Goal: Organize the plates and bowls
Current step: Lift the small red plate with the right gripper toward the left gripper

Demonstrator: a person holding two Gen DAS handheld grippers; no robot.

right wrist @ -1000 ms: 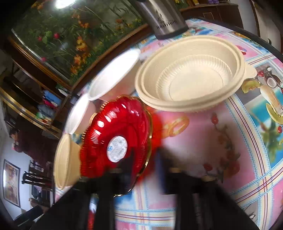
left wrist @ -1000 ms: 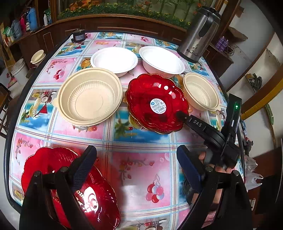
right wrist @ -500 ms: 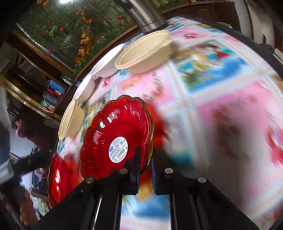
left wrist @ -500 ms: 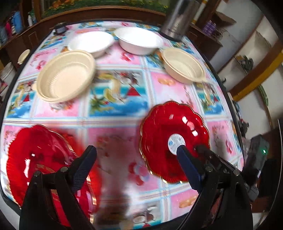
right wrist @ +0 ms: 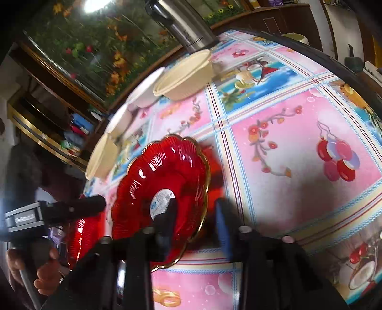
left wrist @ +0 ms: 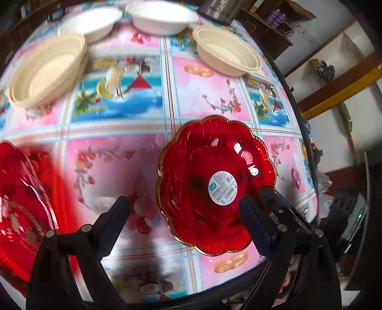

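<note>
Two red scalloped plates are in play. The one with the round white label [left wrist: 223, 187] lies on the worktop [left wrist: 210, 95] near its front edge, its rim between the fingers of the right tongs [right wrist: 194, 214], whose jaws are opening at this moment; in the right wrist view one finger lies over the plate's inside and the other stands clear of the outer rim, so the pads no longer press on it. The second red plate [left wrist: 16, 209] sits at the front left corner, blurred and partly cut off by the frame. The left tongs [left wrist: 183, 221] hover spread wide above the bare cloth between the two plates, holding nothing.

Farther back stand two cream ribbed bowls [left wrist: 45, 71] and [left wrist: 226, 52], well apart, and two white bowls [left wrist: 164, 18], beside a steel thermos jug [right wrist: 183, 26].

The step in hand looks like the release of the labelled plate near its twin, grouping the red plates at the front. Next, I judge, the right tongs must draw back off the rim without dragging the plate, and one plate wants lifting by its edge and setting onto the other; the glossy, thin rim may slip, so a firm bite is needed.
</note>
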